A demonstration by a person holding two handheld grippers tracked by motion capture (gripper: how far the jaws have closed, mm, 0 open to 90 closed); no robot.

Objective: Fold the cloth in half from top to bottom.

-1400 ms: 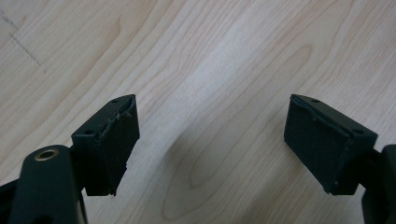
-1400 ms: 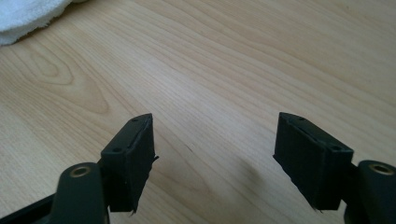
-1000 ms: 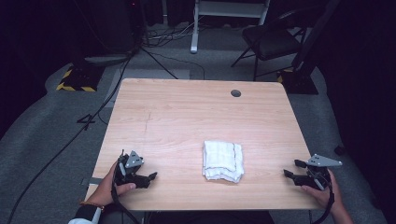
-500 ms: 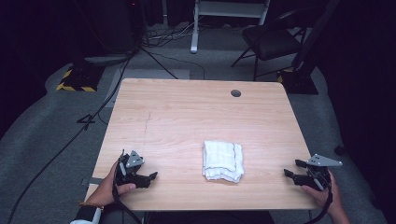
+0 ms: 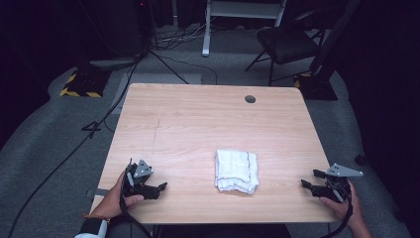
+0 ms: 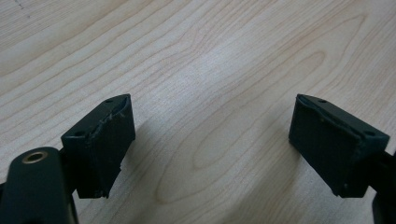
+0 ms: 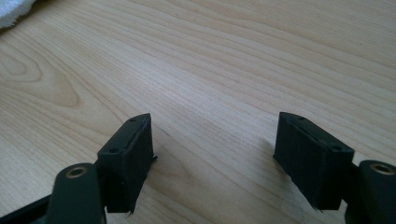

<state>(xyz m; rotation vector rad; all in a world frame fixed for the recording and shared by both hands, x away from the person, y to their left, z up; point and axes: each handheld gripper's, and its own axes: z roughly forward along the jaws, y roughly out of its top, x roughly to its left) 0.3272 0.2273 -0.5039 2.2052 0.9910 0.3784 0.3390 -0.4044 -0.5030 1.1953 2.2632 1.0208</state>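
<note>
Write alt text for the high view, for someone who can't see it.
A folded white towel lies near the front of a wooden table, untouched. Either side, hands hold the left tongs and right tongs, both open and empty.

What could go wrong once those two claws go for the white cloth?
The towel is folded in layers, so the fingers might pinch only the top layer and unfold it. It lies near the table front edge, so a drag could pull it off. Both grippers, left and right, start well off to its sides.
</note>
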